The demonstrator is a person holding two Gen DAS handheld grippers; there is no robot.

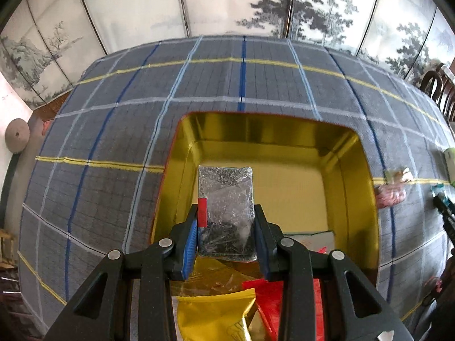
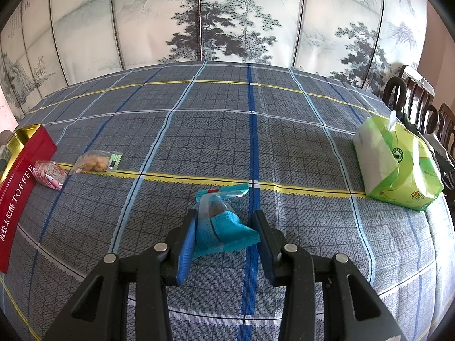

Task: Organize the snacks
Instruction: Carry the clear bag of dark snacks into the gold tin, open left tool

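Left gripper pinches a crinkly clear packet mid-body; right gripper probably clamps the light teal packet.

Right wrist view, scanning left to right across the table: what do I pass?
Red toffee tin → pink snack packet → clear packet of yellow snacks → blue packet between the right gripper fingers → green tissue pack.
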